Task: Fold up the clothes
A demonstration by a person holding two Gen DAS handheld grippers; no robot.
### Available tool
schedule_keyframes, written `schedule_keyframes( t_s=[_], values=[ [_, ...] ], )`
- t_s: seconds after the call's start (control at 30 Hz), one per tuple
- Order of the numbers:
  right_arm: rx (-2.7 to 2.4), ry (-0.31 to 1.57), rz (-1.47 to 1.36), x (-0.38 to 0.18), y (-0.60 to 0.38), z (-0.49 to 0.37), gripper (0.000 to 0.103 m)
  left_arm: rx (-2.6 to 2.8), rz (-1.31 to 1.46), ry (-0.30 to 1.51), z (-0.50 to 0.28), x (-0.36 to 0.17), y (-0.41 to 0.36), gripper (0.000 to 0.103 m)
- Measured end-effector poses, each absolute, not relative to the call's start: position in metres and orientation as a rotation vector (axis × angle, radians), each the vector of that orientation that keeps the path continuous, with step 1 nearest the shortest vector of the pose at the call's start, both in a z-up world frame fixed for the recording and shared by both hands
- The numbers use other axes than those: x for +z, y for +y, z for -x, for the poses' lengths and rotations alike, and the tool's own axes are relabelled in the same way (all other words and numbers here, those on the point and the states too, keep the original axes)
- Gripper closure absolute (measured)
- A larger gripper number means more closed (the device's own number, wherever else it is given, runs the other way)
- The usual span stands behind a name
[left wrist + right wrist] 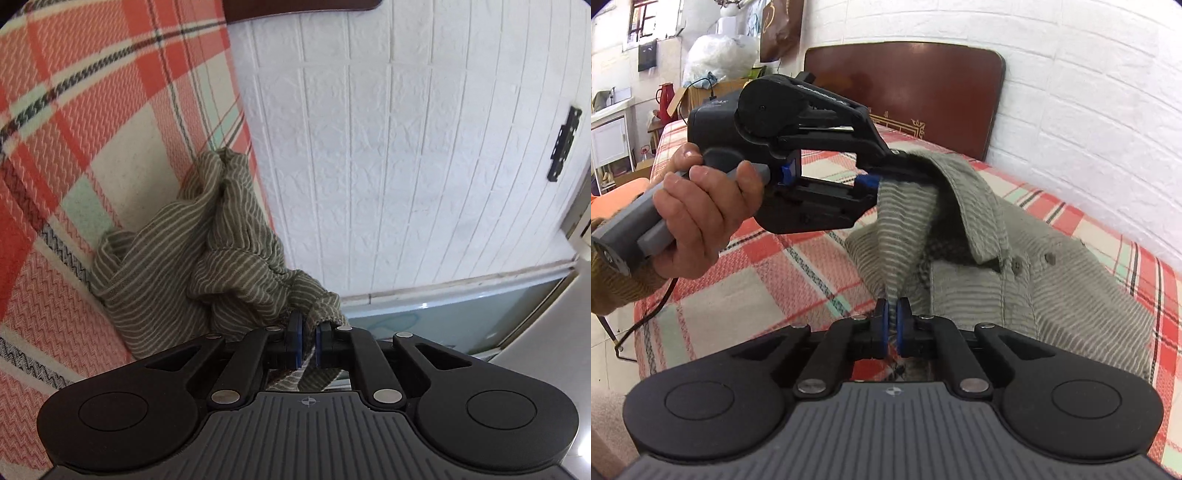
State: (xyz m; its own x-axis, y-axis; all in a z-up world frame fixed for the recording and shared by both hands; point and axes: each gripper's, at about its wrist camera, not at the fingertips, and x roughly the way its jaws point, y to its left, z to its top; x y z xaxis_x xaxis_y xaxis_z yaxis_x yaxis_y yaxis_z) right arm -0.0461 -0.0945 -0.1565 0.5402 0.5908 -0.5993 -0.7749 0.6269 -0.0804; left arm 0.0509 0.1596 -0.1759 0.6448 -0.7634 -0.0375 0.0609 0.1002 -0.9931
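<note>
An olive green shirt with thin white stripes lies partly on a plaid bed cover, one edge lifted off it. My right gripper is shut on the shirt's edge close to the camera. My left gripper, held by a hand, is shut on another part of the same edge higher up. In the left wrist view the shirt hangs bunched from my left gripper, with fabric pinched between the blue pads.
A dark wooden headboard stands at the bed's far end against a white brick-pattern wall. Bags, a red flask and a white cabinet crowd the room at far left. A cable trails from the left gripper's handle.
</note>
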Motion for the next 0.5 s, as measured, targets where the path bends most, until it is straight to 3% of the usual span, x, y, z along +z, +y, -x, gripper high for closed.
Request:
schedule_keyframes(
  t_s=[0.13,0.23,0.33,0.37,0.4,0.43,0.47,0.5],
  values=[
    [0.848,0.579,0.324,-0.156,-0.101,0.044,0.097,-0.725,1.363,0.672,-0.052,-0.186,0.162,0.094],
    [0.874,0.56,0.247,-0.143,-0.112,0.045,0.089,-0.73,1.353,0.677,-0.054,-0.186,0.167,0.089],
    [0.841,0.459,0.212,-0.121,-0.123,0.05,0.086,-0.746,1.317,0.688,-0.058,-0.18,0.168,0.087],
    [0.815,0.415,0.247,-0.118,-0.122,0.052,0.08,-0.752,1.309,0.689,-0.058,-0.178,0.168,0.079],
    [0.786,0.372,0.303,-0.116,-0.119,0.054,0.064,-0.759,1.302,0.689,-0.059,-0.176,0.167,0.078],
    [0.756,0.328,0.358,-0.115,-0.116,0.057,0.056,-0.765,1.295,0.689,-0.06,-0.175,0.166,0.078],
    [0.738,0.304,0.405,-0.117,-0.112,0.058,0.051,-0.771,1.288,0.689,-0.061,-0.173,0.166,0.078],
    [0.727,0.292,0.449,-0.121,-0.108,0.058,0.053,-0.778,1.281,0.691,-0.061,-0.172,0.165,0.078]
  ],
)
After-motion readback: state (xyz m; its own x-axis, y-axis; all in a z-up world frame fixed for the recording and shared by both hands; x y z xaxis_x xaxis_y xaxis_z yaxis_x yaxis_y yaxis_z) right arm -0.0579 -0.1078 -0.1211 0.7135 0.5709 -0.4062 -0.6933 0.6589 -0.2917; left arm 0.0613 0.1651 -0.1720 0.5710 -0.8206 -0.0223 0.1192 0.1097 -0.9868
